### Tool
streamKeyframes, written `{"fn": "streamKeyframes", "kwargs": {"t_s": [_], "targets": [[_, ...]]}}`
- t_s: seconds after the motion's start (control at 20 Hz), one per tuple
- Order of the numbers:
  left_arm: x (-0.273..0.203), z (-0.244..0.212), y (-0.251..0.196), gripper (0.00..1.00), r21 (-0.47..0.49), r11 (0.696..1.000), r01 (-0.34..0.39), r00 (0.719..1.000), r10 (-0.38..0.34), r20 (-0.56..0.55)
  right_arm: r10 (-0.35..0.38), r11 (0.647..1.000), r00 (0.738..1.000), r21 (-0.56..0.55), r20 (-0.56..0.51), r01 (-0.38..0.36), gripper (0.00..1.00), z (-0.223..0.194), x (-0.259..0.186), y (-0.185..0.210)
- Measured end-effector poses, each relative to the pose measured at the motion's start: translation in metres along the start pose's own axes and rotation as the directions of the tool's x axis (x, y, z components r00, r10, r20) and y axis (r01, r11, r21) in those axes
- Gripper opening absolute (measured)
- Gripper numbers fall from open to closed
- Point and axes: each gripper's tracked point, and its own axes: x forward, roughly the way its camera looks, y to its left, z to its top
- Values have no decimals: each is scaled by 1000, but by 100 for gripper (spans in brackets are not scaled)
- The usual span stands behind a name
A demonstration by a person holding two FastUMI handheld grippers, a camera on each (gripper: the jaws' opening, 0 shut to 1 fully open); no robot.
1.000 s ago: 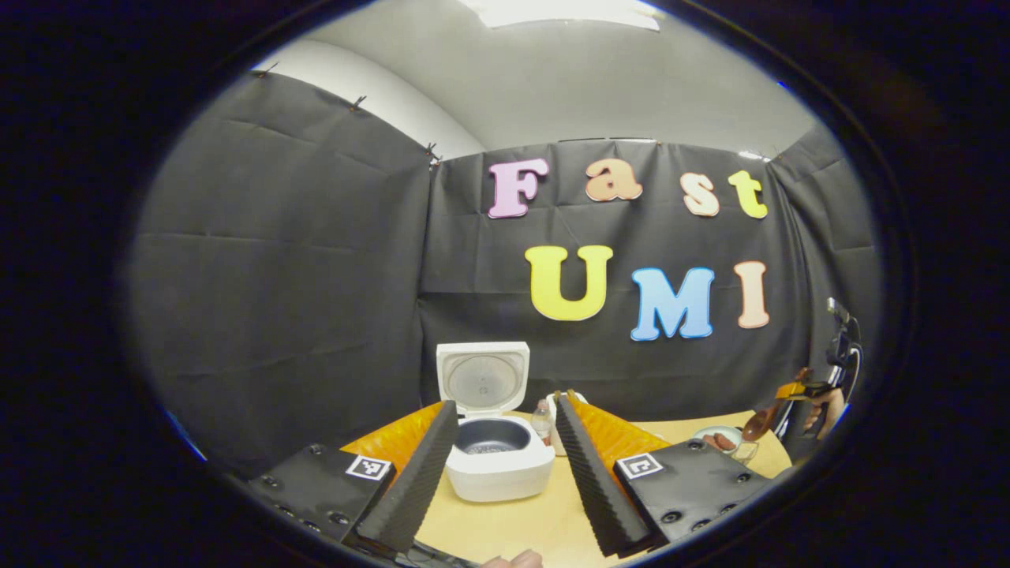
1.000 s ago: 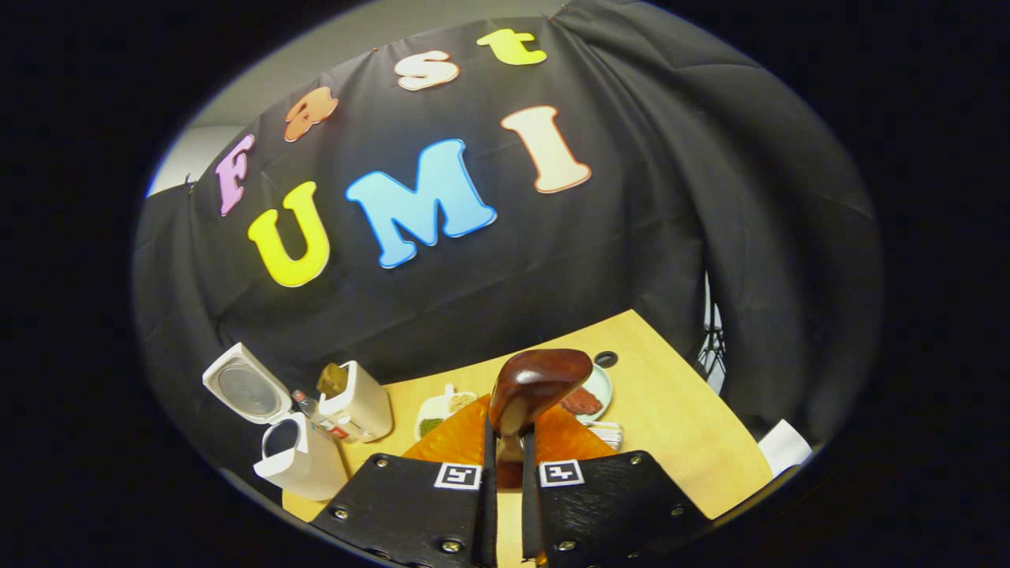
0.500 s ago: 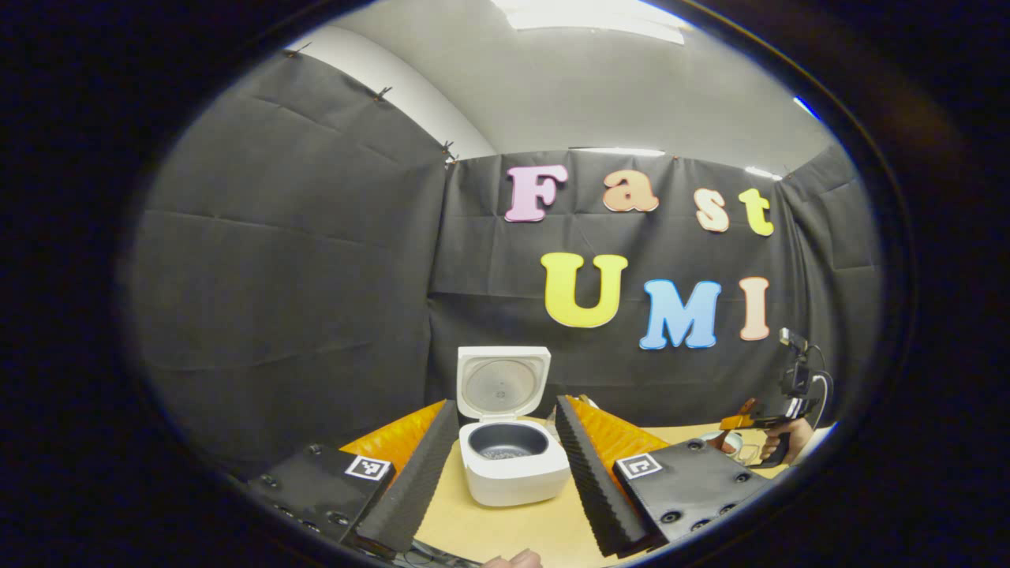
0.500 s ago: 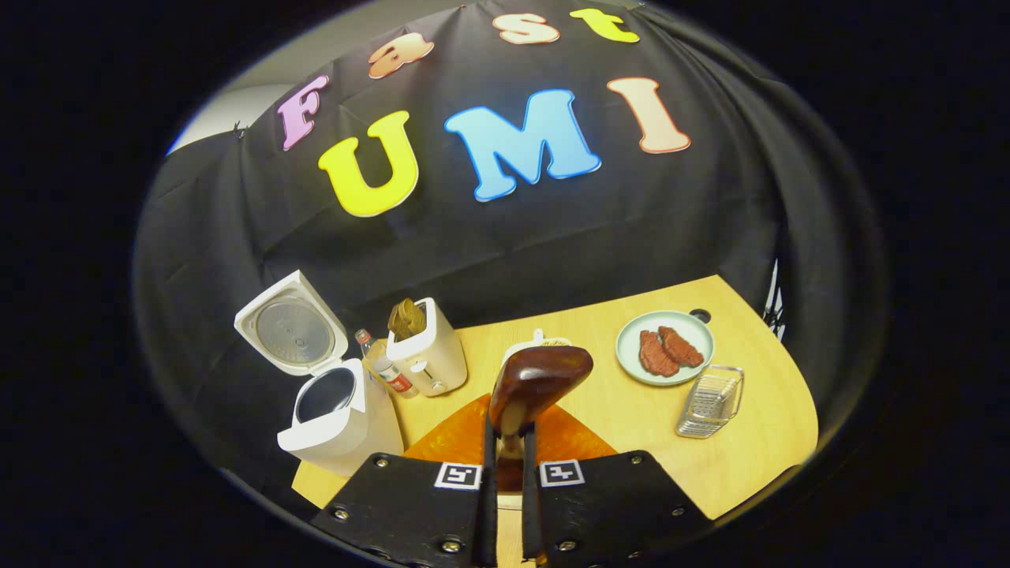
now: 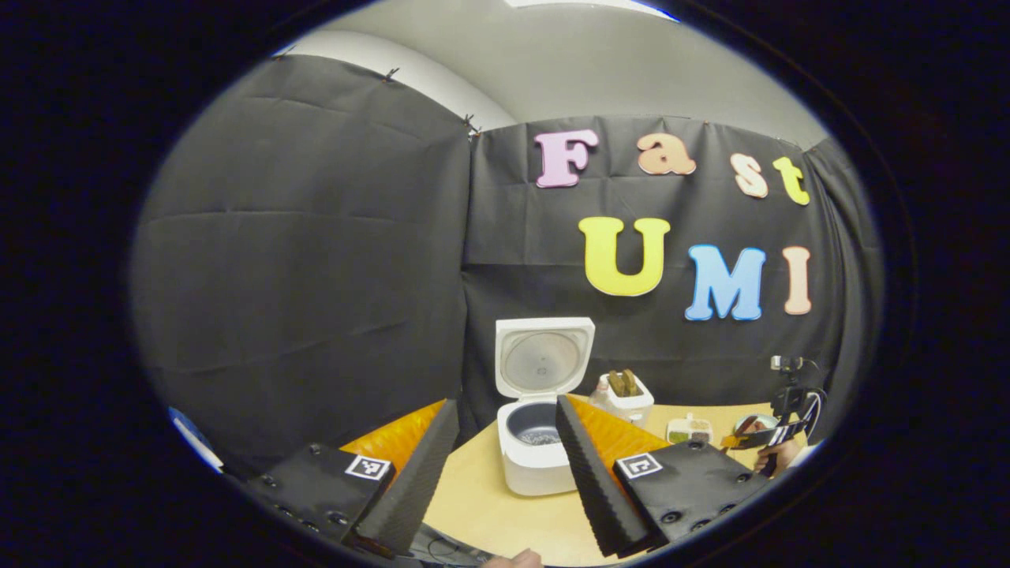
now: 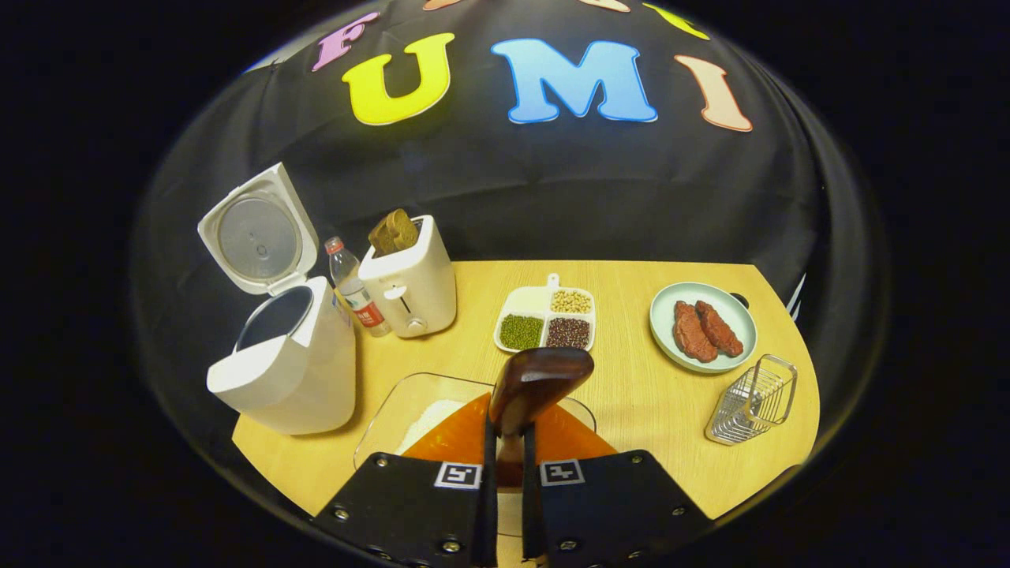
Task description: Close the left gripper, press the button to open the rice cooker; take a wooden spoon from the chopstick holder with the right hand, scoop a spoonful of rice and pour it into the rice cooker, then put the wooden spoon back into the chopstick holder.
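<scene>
Two fingers of the right gripper (image 6: 505, 442) pinched on the wooden spoon (image 6: 536, 383), held over a glass rice dish (image 6: 410, 414), open rice cooker (image 6: 280, 359) leftward, toaster (image 6: 410, 284) beside it, wire chopstick holder (image 6: 753, 398) at the table (image 6: 631, 394) edge, left gripper (image 5: 505, 465) spread apart.

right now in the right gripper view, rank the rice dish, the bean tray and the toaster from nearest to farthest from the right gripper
1. Rice dish, just ahead of the right gripper, under the spoon.
2. Bean tray, farther ahead, mid-table.
3. Toaster, back left, near the wall.

toaster (image 6: 410, 280), water bottle (image 6: 353, 286), meat plate (image 6: 702, 326)
</scene>
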Motion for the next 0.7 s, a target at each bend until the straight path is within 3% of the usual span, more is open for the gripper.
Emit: {"fn": "streamKeyframes", "kwargs": {"t_s": [0.35, 0.7], "targets": [[2, -5, 0, 90, 26, 998, -64, 998, 65, -18, 103, 995, 992, 9, -78, -102, 13, -20, 23, 38], [-19, 6, 16, 87, 22, 990, -136, 991, 136, 1, 213, 968, 967, 163, -136, -190, 13, -23, 32, 74]]}}
